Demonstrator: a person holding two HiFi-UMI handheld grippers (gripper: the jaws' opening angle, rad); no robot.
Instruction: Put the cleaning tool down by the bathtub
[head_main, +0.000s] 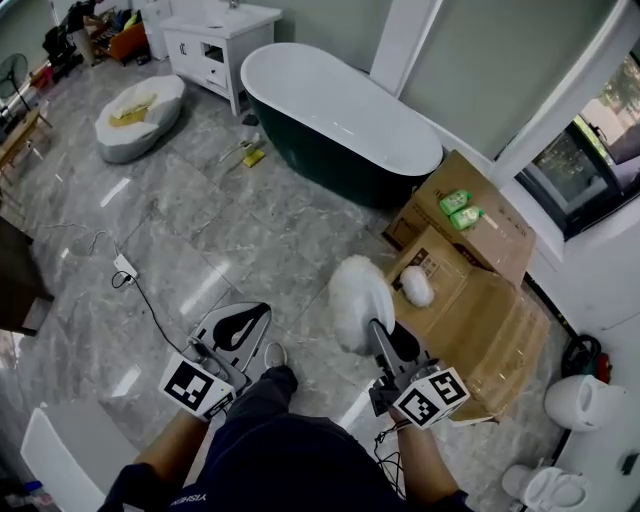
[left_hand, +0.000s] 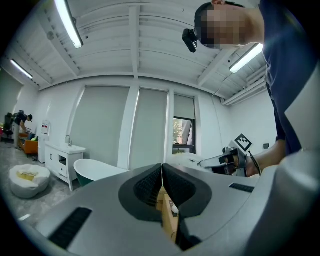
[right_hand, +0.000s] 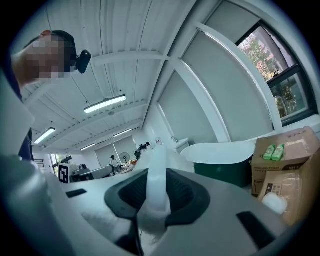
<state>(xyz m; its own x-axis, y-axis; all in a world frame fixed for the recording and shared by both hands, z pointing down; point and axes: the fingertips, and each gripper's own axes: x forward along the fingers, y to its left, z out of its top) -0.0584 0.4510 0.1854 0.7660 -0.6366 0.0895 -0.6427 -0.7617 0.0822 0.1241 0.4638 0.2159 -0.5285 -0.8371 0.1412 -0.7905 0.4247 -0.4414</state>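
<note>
The bathtub (head_main: 340, 110), dark green outside and white inside, stands ahead by the window wall; it also shows in the left gripper view (left_hand: 95, 170) and the right gripper view (right_hand: 225, 150). The cleaning tool (head_main: 358, 302) is a fluffy white duster head on a pale handle (right_hand: 156, 180). My right gripper (head_main: 388, 345) is shut on that handle, with the head sticking out forward, well short of the tub. My left gripper (head_main: 256, 314) is held level at the left, its jaws (left_hand: 162, 175) pressed together with nothing between them.
Cardboard boxes (head_main: 480, 290) lie right of the tub, with two green bottles (head_main: 460, 208) and a white lump (head_main: 417, 287) on them. A white vanity (head_main: 215, 40) and a cushion (head_main: 140, 115) stand at the back left. A cable with a power strip (head_main: 125, 268) crosses the floor.
</note>
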